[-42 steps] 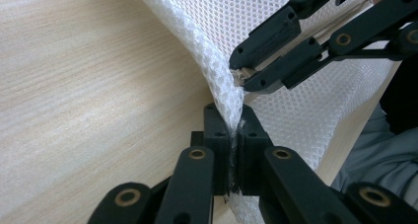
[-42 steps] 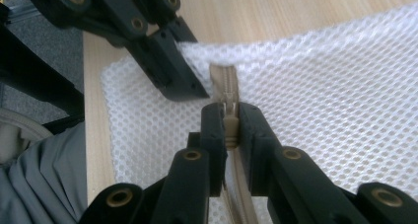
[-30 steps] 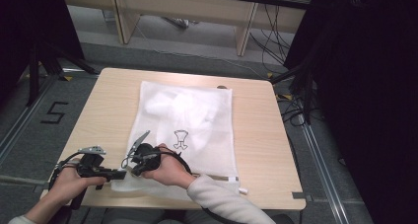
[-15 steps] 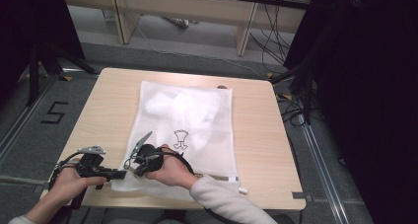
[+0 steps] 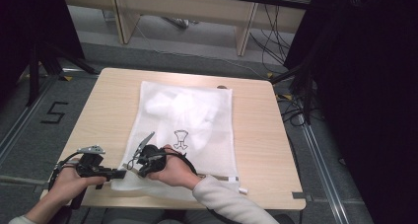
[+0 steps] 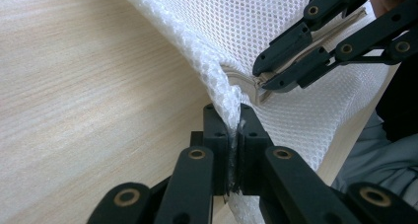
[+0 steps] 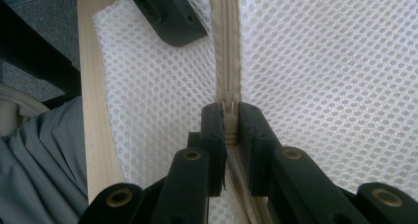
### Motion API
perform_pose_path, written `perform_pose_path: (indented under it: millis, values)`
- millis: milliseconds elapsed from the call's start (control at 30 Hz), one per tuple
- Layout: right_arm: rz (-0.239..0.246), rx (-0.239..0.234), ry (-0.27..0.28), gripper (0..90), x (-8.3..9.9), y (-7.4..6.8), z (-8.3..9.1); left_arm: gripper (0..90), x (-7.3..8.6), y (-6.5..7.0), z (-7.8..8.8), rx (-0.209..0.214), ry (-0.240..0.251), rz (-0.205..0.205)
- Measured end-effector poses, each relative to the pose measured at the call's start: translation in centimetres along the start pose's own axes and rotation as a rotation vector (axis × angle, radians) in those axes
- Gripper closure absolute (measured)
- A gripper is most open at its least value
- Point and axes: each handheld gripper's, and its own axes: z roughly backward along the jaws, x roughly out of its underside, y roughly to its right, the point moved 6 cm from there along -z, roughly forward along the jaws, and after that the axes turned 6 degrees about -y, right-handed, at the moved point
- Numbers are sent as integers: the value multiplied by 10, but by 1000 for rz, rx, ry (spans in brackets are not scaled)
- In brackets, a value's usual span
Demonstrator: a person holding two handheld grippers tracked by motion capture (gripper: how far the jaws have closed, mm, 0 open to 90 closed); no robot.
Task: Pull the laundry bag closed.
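A white mesh bag (image 5: 185, 130) lies flat on the wooden table (image 5: 256, 135), its zipper (image 7: 226, 46) along the near edge. The left gripper (image 6: 235, 135) has its jaws pressed together on the bag's corner fabric. The right gripper (image 7: 229, 130), just beside it, pinches the zipper pull (image 7: 228, 109).

floor: grey (image 5: 44, 91), marked "5" (image 5: 54, 113) | bench: pale wood (image 5: 197, 7) | sides: dark drapes (image 5: 365, 86)
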Motion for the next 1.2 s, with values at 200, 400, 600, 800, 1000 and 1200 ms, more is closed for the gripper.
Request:
perform_pose_path:
  millis: [200, 400, 600, 800, 1000, 1200]
  values:
    - [-11, -1, -6, 823, 5, 1, 0, 851, 1, 0, 1, 6, -23, -3]
    - [-1, -1, -12, 823, 5, 1, 1, 852, 0, 0, 0, -2, -1, 3]
    - [-13, -1, -16, 823, 8, 2, 2, 851, 1, 0, 1, 8, -22, 1]
    - [1, 6, -31, 823, 10, 2, 4, 851, 1, -1, 0, 3, -26, -1]
    - [1, 2, -33, 823, 14, 3, 6, 851, 1, -1, 0, 0, -25, 1]
    - [1, -5, -39, 823, 16, 3, 7, 851, 1, -2, 0, -3, -25, 6]
